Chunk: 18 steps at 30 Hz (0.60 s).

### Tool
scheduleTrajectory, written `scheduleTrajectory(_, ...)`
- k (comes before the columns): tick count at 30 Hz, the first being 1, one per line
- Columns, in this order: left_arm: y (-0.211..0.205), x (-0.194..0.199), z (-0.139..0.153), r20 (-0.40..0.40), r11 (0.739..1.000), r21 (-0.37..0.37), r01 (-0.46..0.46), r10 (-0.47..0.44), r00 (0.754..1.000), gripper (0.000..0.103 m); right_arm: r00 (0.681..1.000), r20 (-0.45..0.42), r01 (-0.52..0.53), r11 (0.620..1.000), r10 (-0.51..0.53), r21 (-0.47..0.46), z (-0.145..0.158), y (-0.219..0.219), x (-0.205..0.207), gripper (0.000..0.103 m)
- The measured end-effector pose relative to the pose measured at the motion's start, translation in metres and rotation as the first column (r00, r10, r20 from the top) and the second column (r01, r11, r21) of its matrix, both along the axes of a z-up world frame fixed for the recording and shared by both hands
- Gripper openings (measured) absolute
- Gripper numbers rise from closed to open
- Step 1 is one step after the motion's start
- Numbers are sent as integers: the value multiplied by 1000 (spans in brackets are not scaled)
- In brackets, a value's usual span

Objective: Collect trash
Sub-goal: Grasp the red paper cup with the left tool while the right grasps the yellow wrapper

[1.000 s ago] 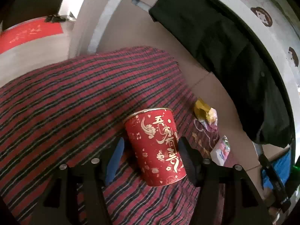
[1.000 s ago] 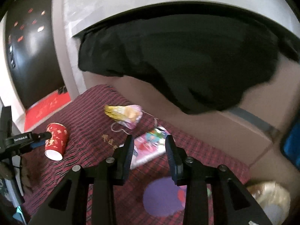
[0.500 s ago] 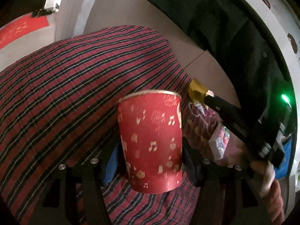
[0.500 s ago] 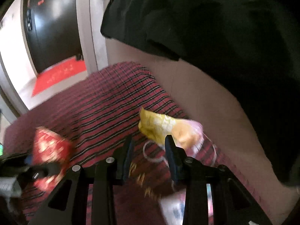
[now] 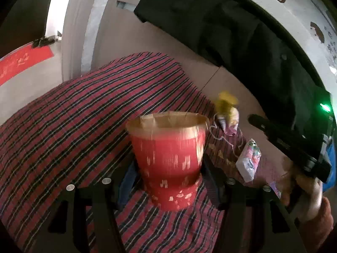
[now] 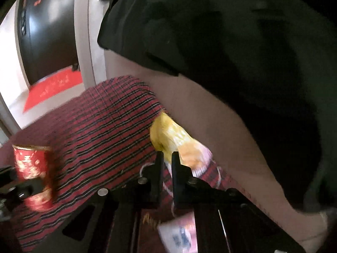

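Striped red-and-black cloth [image 5: 73, 126] covers the surface, with a dark garment [image 6: 231, 42] draped over the pale backrest behind it. Over this cloth the left gripper [image 5: 168, 172] is clamped on a red paper cup [image 5: 168, 154], mouth up, pinched low on its wall and apparently lifted clear of the cloth. To its right, at the far edge of the cloth, lies a yellow-and-pink wrapper [image 6: 179, 145]. The right gripper [image 6: 166, 162] has its jaws drawn together on the wrapper's near edge, the thin film pinched between them. The wrapper's long axis runs from far left to near right, across the jaws' line. A white-and-pink packet [image 5: 249, 160] lies nearer, just right of the cup, closer to the right hand [image 5: 309, 194]. Judging by this, the wrapper must next travel left to the cup's open mouth.
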<state>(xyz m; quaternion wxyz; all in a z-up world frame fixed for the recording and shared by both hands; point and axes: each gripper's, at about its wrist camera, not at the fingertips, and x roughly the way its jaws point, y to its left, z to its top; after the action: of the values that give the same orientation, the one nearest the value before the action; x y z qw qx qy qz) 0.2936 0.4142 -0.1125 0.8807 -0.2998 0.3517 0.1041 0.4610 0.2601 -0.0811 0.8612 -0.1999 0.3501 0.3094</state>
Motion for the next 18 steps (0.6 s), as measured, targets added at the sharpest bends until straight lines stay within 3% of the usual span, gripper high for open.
scheduleTrajectory(6, -3, 3, 11, 20, 999, 25, 26, -26, 999, 59, 1000, 25, 14, 998, -15, 57, 26, -44, -32, 6)
scheduleTrajectory(11, -2, 3, 16, 8, 998, 32, 45, -46, 999, 59, 999, 39, 6, 999, -7, 45, 27, -62, -42, 6)
scheduleTrajectory(13, 4, 2, 15, -1, 999, 29, 26, -26, 1000, 59, 1000, 27, -15, 998, 13, 66, 27, -65, -43, 11)
scheduleTrajectory(15, 11, 1, 16, 0, 1000, 7, 14, -14, 1000, 59, 999, 38, -29, 998, 27, 63, 25, -61, -43, 31)
scheduleTrajectory(18, 16, -2, 20, 11, 999, 31, 14, -14, 1000, 59, 995, 72, -70, 997, 67, 26, 17, -41, -39, 32)
